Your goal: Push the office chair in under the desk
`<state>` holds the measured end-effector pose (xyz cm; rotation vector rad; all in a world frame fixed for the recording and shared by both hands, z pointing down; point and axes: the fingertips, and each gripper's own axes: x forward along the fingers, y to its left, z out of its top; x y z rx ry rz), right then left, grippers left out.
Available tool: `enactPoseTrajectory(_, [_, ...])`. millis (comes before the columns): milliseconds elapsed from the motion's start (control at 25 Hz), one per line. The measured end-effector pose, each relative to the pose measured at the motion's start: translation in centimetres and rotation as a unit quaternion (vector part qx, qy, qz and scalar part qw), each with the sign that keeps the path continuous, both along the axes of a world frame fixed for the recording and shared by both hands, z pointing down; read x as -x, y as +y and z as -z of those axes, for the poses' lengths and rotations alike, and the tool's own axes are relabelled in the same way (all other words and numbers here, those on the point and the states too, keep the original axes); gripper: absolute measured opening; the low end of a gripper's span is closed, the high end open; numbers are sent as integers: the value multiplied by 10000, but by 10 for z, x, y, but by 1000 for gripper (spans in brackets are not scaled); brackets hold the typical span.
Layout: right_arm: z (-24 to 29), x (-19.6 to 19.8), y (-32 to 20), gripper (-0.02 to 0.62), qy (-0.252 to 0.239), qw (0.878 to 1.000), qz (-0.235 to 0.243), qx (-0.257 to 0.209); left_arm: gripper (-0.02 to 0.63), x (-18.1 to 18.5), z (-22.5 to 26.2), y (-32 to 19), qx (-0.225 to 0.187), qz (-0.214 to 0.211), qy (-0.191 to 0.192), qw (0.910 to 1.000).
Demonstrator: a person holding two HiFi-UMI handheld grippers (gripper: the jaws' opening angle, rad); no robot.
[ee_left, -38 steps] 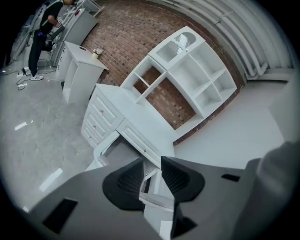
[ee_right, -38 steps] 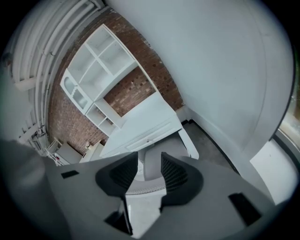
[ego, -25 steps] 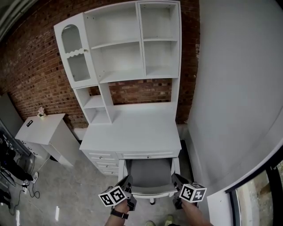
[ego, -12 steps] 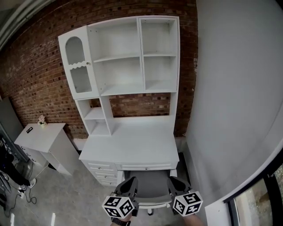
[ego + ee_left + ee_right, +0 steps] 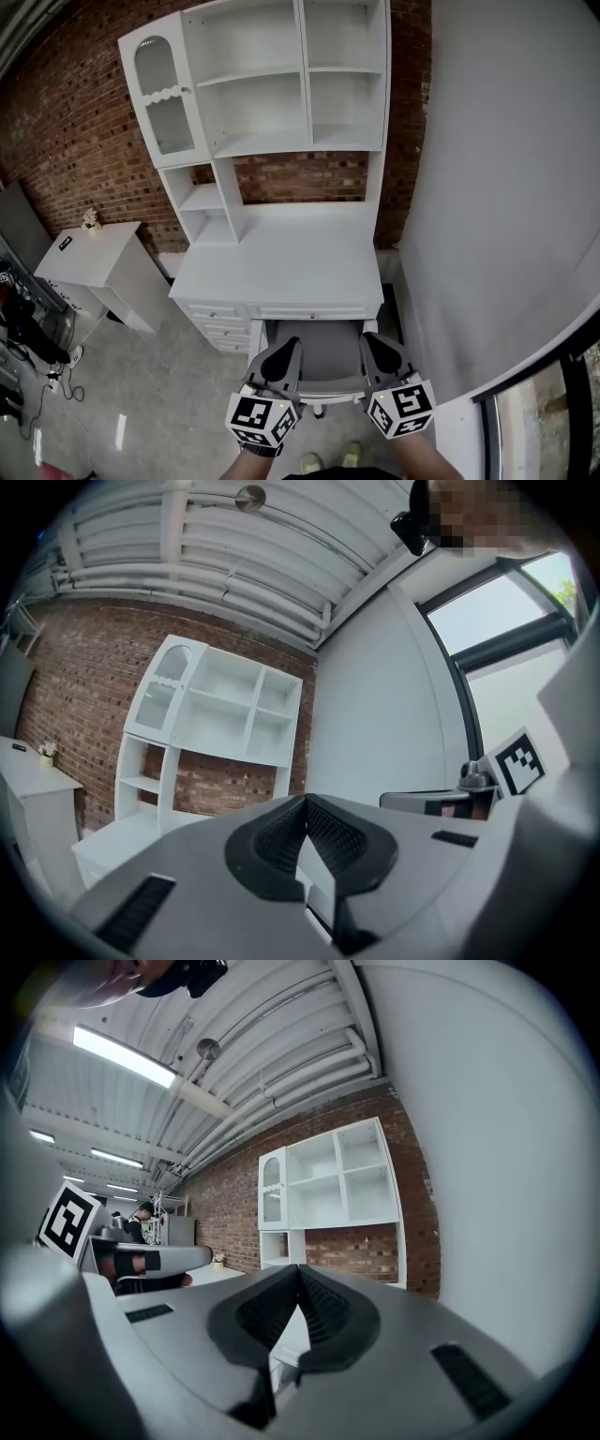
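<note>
Hovering left gripper [image 5: 287,345], right gripper [image 5: 372,339], ribbed jaws together, grey chair [image 5: 316,356] under white desk [image 5: 281,272]

One desk [image 5: 281,267], one office chair [image 5: 315,352], one side cabinet [image 5: 89,255], two grippers [image 5: 287,347] [image 5: 371,341].

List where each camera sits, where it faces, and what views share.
Head view: on the person's head, steeply down at the white desk and grey office chair; left gripper and right gripper show.
Left gripper view: on that gripper, level toward the white shelf unit; its shut jaws show.
Right gripper view: likewise, its own shut jaws.
Shared: shelf unit, red brick wall.
</note>
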<state>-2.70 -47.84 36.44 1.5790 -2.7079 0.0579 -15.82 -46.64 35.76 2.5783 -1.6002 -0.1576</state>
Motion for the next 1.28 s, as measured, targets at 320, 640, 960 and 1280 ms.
enactPoseTrajectory(320, [-14, -5, -7, 3, 90, 9999, 23, 44, 6, -4, -20, -9, 124, 136, -116, 9998])
enactPoseTrajectory(640, [-16, -8, -13, 3, 88, 10000, 39, 12, 6, -8, -22, -15, 125, 180, -195, 9996])
enactPoseTrajectory(960, [-6, -13, -22, 3, -43, 9998, 84, -150, 6, -9, -20, -22, 139, 241, -156, 9995])
enactPoseTrajectory(1280, [-2, -12, -28, 3, -27, 9998, 135, -162, 6, -9, -17, -26, 163, 276, -167, 9993])
